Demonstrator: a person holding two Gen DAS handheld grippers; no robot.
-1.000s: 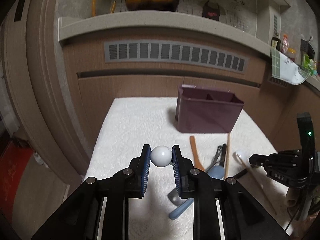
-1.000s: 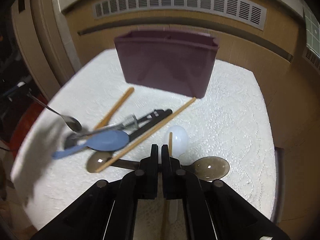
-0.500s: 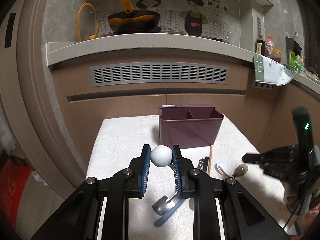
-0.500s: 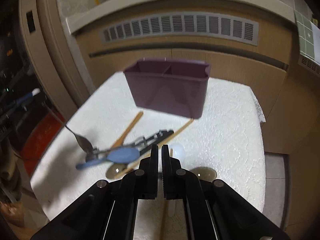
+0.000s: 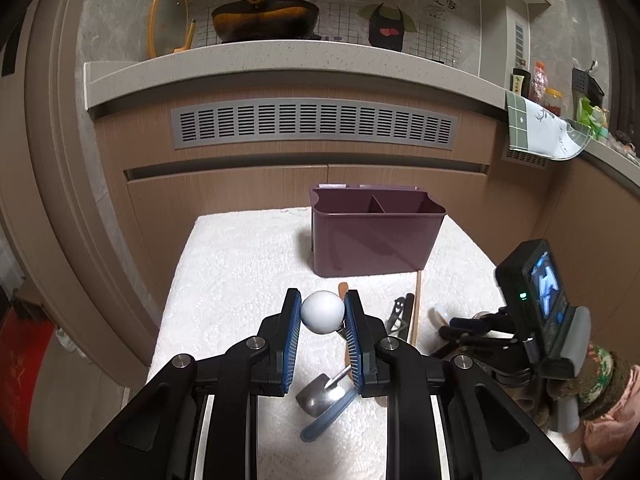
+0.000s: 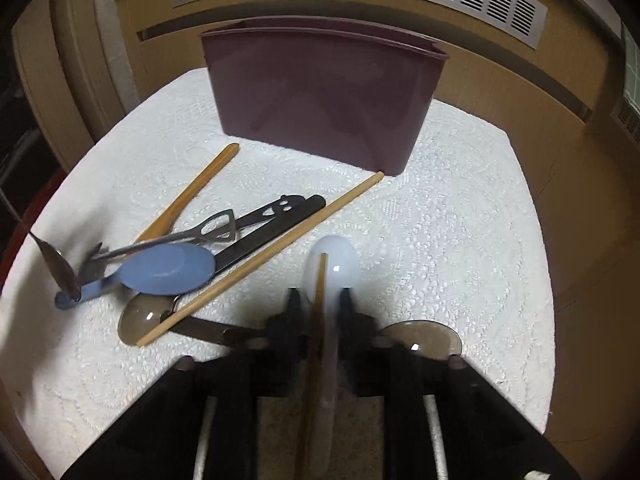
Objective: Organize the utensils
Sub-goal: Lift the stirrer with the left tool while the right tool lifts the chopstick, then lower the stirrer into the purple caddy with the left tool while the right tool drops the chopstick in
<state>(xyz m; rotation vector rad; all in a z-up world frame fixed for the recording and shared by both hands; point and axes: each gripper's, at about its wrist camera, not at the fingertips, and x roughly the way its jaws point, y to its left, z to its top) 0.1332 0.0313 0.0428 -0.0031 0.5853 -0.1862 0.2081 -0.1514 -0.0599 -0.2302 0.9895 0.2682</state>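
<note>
My left gripper (image 5: 322, 316) is shut on the white ball end of a metal spoon (image 5: 322, 312), whose bowl (image 5: 318, 399) hangs over the white mat. The same spoon's bowl shows at the left edge of the right wrist view (image 6: 60, 266). A purple two-compartment utensil holder (image 5: 374, 236) stands at the back of the mat, also in the right wrist view (image 6: 320, 92). My right gripper (image 6: 318, 300) is blurred, its jaws parted around a white spoon (image 6: 334, 264) and a wooden chopstick (image 6: 318, 288) lying on the mat.
Loose on the white mat (image 6: 460, 232) lie a blue spoon (image 6: 164, 270), a wooden spoon (image 6: 192, 192), a long chopstick (image 6: 264, 258), black utensils (image 6: 276, 220) and two brown translucent spoons (image 6: 144, 318). Wooden cabinets stand behind the table.
My right gripper has dropped low toward the mat and opened around the white spoon and chopstick. My left gripper still holds the metal spoon, now a little nearer the holder.
</note>
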